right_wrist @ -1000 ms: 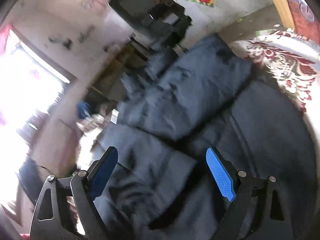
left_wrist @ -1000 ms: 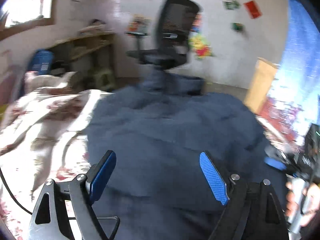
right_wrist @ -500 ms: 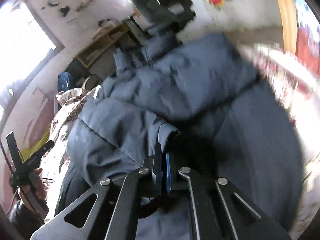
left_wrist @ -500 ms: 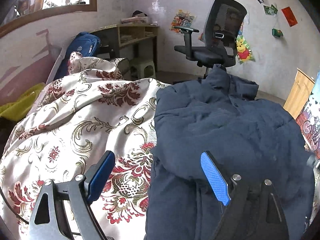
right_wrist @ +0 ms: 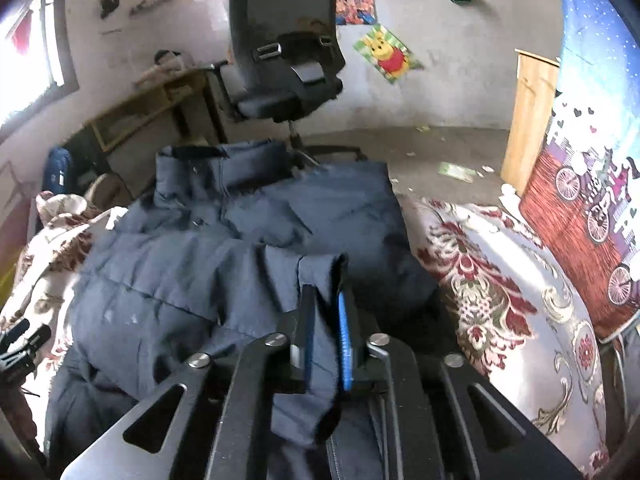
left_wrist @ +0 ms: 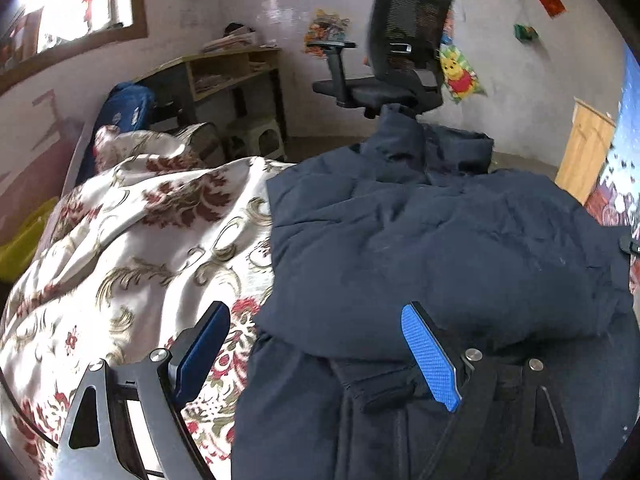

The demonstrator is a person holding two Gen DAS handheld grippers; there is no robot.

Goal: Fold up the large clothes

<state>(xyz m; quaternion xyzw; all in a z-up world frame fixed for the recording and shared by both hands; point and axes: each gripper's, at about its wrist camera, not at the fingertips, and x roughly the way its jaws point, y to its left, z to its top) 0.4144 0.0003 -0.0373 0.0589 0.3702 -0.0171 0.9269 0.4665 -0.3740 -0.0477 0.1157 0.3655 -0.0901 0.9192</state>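
Observation:
A dark navy padded jacket [left_wrist: 440,240] lies on a bed with a floral cover [left_wrist: 132,248], collar toward the far edge and a sleeve folded across its body. My left gripper [left_wrist: 316,344] is open and empty above the jacket's near left edge. In the right wrist view the jacket [right_wrist: 180,272] fills the middle. My right gripper [right_wrist: 326,312] is shut on a fold of the jacket's sleeve cuff [right_wrist: 320,272] and holds it over the jacket body.
A black office chair [right_wrist: 284,48] stands just past the bed's far edge. A wooden desk [left_wrist: 224,76] and a blue bag [left_wrist: 128,108] are at the back left. A patterned curtain [right_wrist: 592,200] hangs on the right. The left gripper shows at the right wrist view's left edge [right_wrist: 20,344].
My right gripper closed on the jacket's cuff and has carried it across the jacket body. My left gripper stayed open and shifted slightly over the jacket's left edge.

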